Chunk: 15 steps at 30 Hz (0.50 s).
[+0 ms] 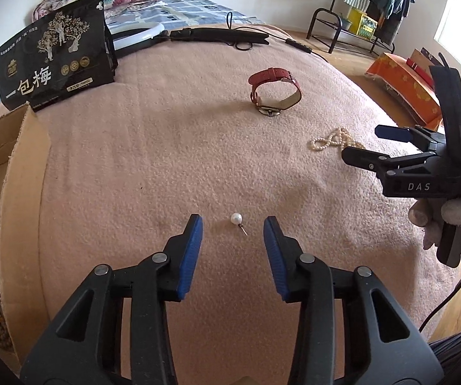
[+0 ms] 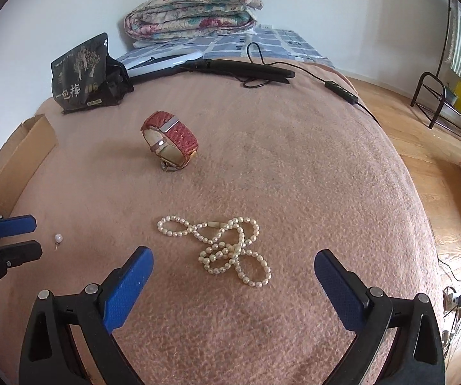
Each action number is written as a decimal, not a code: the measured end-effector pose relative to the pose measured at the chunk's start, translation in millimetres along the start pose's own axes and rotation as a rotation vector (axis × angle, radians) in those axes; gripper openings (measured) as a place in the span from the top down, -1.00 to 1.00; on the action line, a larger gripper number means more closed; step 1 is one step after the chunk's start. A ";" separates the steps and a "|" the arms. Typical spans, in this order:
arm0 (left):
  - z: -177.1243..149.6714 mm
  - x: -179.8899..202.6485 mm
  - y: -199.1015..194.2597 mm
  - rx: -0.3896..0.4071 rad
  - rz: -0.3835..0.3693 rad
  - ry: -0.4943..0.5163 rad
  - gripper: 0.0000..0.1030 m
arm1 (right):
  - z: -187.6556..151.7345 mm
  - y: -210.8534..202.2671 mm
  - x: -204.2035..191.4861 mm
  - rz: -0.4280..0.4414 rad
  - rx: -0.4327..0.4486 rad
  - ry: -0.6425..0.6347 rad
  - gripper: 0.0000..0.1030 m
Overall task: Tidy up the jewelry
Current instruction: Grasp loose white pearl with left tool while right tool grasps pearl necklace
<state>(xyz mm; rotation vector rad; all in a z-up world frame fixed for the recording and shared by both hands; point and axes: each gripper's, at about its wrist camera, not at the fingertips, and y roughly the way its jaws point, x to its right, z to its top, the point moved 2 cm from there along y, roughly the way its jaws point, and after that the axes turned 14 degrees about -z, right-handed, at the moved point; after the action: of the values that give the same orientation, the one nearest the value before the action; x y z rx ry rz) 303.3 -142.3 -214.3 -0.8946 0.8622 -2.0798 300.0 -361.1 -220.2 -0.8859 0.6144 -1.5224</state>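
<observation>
A pearl stud earring (image 1: 237,220) lies on the pink blanket (image 1: 134,160), just ahead of and between the blue pads of my left gripper (image 1: 233,224), which is open and not touching it. The same earring (image 2: 58,238) shows at the left of the right wrist view, in front of the left gripper (image 2: 27,237). A tangled pearl necklace (image 2: 227,250) lies between the wide-open fingers of my right gripper (image 2: 233,261), which holds nothing. A red-strapped watch (image 1: 273,91) stands on its side farther back. In the left wrist view the right gripper (image 1: 363,146) hovers by the necklace (image 1: 336,141).
An open cardboard box (image 1: 12,173) with bead strings inside sits at the left edge. A black snack bag (image 1: 54,54), a ring light and a black folded stand with cable (image 2: 246,69) lie at the back. Wooden floor and an orange box (image 1: 403,80) are to the right.
</observation>
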 end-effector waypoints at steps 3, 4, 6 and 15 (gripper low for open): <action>0.5 -0.7 8.1 -0.020 0.000 0.005 0.38 | 0.5 4.9 -0.6 -0.011 0.003 -0.013 -0.96; -0.2 -0.4 11.3 -0.029 0.006 0.013 0.38 | 0.4 6.6 -0.6 -0.007 0.003 -0.013 -0.96; -2.0 -0.2 15.9 -0.039 0.012 0.020 0.38 | 0.0 9.8 -0.4 -0.004 0.002 -0.016 -0.95; -1.5 -1.6 26.2 -0.056 0.011 0.030 0.57 | 3.5 24.8 -7.7 0.016 -0.017 -0.041 -0.94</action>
<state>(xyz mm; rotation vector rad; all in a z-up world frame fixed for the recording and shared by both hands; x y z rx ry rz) 311.7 -154.5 -236.1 -0.8887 0.9432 -2.0733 317.3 -356.9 -239.5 -0.9212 0.6037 -1.4835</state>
